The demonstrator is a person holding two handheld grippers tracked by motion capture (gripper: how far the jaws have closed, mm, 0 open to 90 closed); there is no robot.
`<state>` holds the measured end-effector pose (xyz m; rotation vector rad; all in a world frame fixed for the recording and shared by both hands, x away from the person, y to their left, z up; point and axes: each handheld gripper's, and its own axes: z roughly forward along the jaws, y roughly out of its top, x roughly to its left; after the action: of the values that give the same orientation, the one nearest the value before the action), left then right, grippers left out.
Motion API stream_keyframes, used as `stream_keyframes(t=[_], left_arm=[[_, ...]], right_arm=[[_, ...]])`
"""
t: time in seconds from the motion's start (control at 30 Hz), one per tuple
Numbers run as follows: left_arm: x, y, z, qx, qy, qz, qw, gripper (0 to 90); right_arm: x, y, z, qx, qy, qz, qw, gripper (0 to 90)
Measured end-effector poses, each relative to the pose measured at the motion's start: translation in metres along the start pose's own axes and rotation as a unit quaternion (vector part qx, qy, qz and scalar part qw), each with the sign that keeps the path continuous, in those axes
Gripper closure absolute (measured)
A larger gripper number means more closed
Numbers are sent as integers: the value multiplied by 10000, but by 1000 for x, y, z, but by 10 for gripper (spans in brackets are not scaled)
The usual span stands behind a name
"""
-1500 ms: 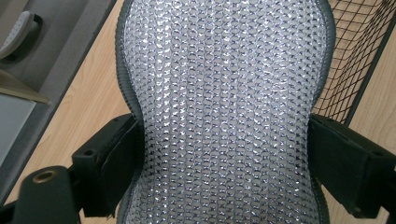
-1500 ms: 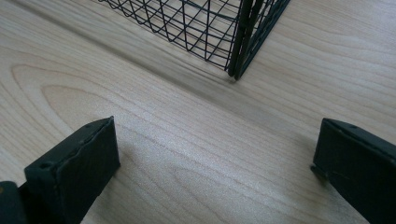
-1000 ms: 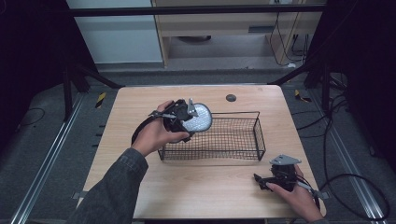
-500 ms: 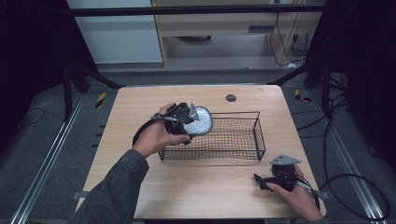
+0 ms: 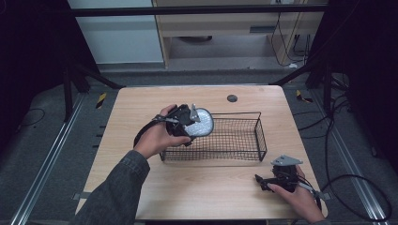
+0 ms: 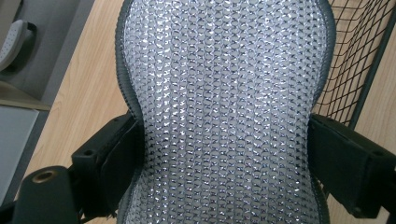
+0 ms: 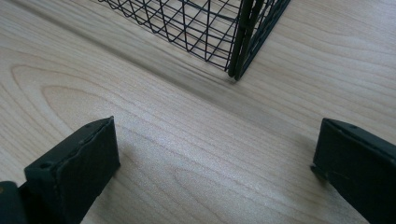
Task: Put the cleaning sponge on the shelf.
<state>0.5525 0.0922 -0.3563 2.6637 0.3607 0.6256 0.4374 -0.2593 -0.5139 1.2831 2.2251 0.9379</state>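
Holding a silvery mesh scouring pad (image 5: pixel 202 123) in the left gripper (image 5: pixel 187 123), jaws pressed against both of its narrow sides, over the near-left corner of the black wire basket (image 5: pixel 244 151). Seen close in the left gripper view: shiny knitted weave (image 6: pixel 224 107) with a dark edging, basket wire just beyond at upper right. Judged roughly midway: pad picked up and carried to the basket rim, not yet lowered inside or let go. Left to do: moving it further over the basket floor, lowering, releasing. Resting on the wooden table (image 5: pixel 141 108) near the basket's front-right corner, the right gripper (image 5: pixel 265 180), jaws spread wide, holding nothing.
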Motion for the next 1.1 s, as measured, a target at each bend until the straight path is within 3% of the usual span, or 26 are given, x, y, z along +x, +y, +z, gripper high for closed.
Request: stream_keyframes(t=[0.67,1.1], left_arm=[[-2,1,12,74,-52,54,9999,121],[-1,-3,24,96,-104,-18,9999,120]], right_arm=[[0,0,0,0,0,1,10000,4],[0,0,0,-12,7,37,10000,4]])
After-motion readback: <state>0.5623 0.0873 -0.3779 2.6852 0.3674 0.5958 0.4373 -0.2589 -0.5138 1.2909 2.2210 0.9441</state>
